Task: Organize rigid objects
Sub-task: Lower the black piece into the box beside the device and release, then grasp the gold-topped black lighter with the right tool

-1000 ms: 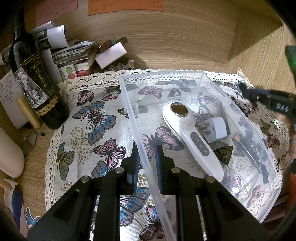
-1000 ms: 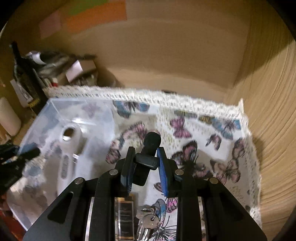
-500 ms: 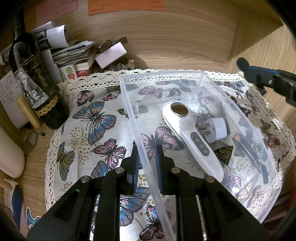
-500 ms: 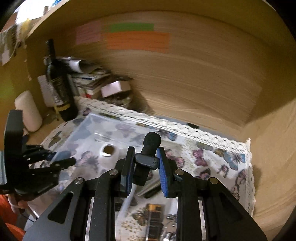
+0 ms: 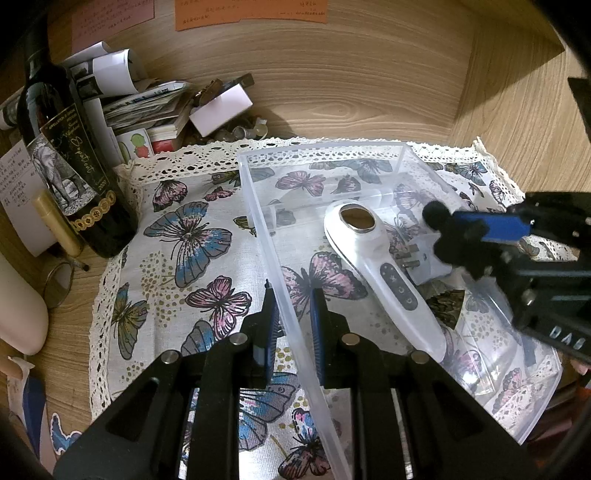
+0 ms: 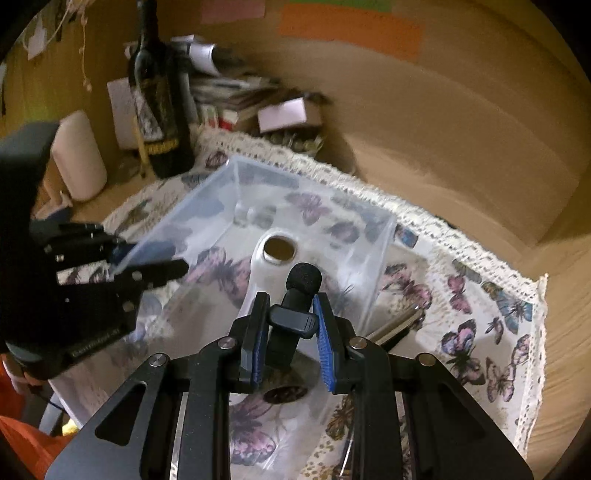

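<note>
Here the left gripper (image 5: 291, 314) has its jaws clamped on the thin wall of one clear plastic bin (image 5: 258, 221), which holds one glossy white wand (image 5: 384, 269) and one white plug (image 5: 424, 262); the right gripper (image 6: 290, 325), jaws closed on one small black foam-tipped microphone (image 6: 297, 295), hangs over it above the butterfly-print cloth (image 5: 177, 258).

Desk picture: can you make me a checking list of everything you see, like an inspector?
Surface: wooden desk under a butterfly cloth with lace edge.
Job's things: clear bin holds a white handheld device and a white plug; a small black microphone hangs over the bin.
Clutter: wine bottle, paper stack, metal ring.
Grippers: left gripper shut on the bin's wall; right gripper shut on the microphone.
Cables: nothing seen.
Surroundings: wooden walls, orange note.
</note>
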